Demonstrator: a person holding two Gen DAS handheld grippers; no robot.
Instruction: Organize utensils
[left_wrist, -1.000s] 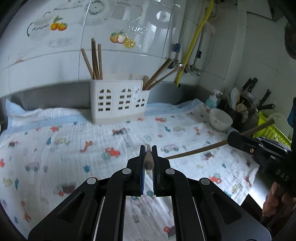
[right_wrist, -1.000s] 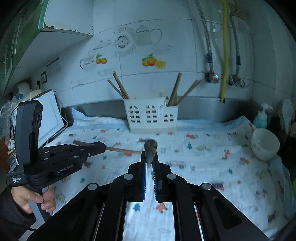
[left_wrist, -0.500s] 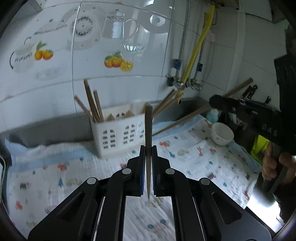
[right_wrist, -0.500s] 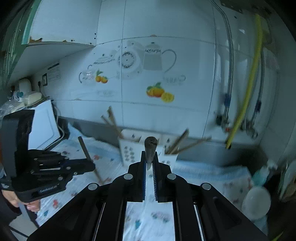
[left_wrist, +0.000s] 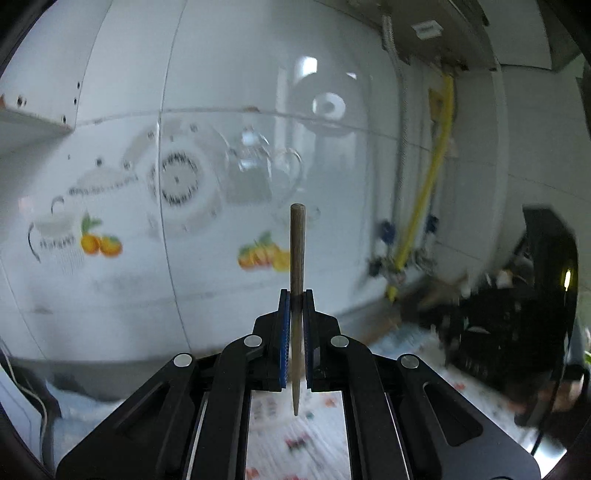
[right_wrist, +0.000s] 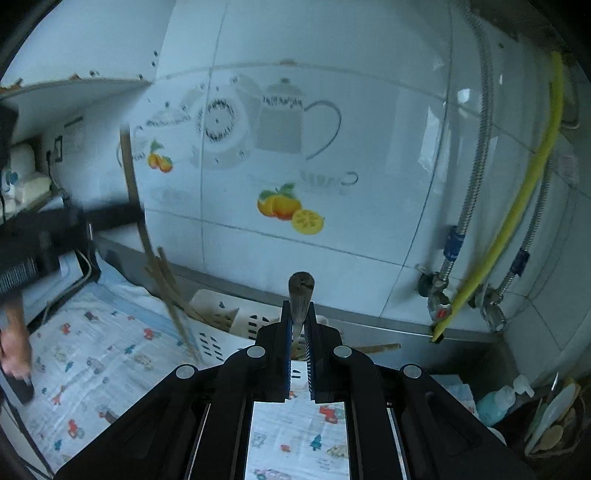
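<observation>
since each chopstick (left_wrist: 296, 254) is light, stiff and thin, both claws, left gripper (left_wrist: 295, 295) and right gripper (right_wrist: 298, 306), clamp one mid-shaft, where it pivots least.

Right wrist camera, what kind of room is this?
Most likely a home kitchen: a white utensil holder with wooden chopsticks, wall tiles printed with a teapot and fruit, and water valves.
</observation>
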